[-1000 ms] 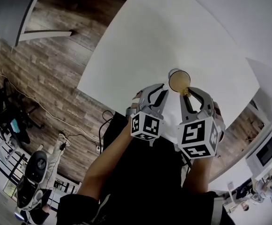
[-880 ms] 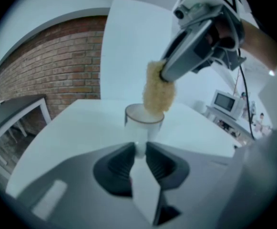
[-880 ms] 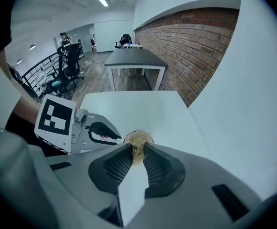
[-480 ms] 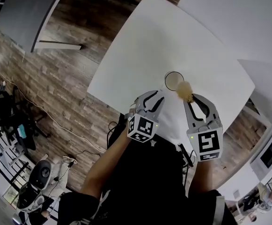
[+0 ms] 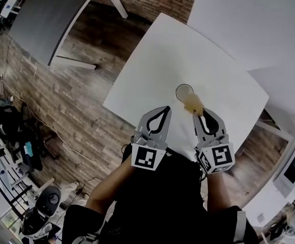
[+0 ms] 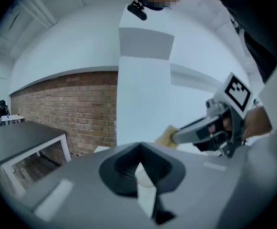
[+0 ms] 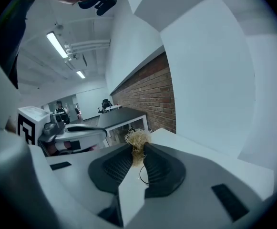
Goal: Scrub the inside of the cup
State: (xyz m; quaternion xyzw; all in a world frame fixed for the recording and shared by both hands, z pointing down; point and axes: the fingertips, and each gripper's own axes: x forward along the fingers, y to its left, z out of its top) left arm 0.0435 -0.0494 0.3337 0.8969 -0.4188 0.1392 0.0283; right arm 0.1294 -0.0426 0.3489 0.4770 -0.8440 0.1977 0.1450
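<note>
A small clear cup (image 5: 184, 91) stands upright on the white table (image 5: 152, 60), with neither gripper touching it. My right gripper (image 5: 197, 114) is shut on a tan fibrous scrubber (image 5: 193, 104), which hangs just on the near side of the cup. The right gripper view shows the scrubber (image 7: 137, 142) pinched between the pads, with the thin cup rim (image 7: 141, 173) below it. My left gripper (image 5: 166, 108) is shut and empty, to the left of the right one and short of the cup. From the left gripper view, the right gripper (image 6: 202, 128) and the scrubber (image 6: 166, 136) lie ahead.
A second white table (image 5: 249, 19) adjoins at the upper right, and a grey table (image 5: 45, 19) stands at the upper left. Wood floor (image 5: 61, 95) lies to the left of the table edge. A brick wall (image 6: 76, 109) runs behind.
Both grippers have drawn back from the cup toward me. The scrubber has come away from the cup's mouth. The left jaws, open before, have shut on nothing.
</note>
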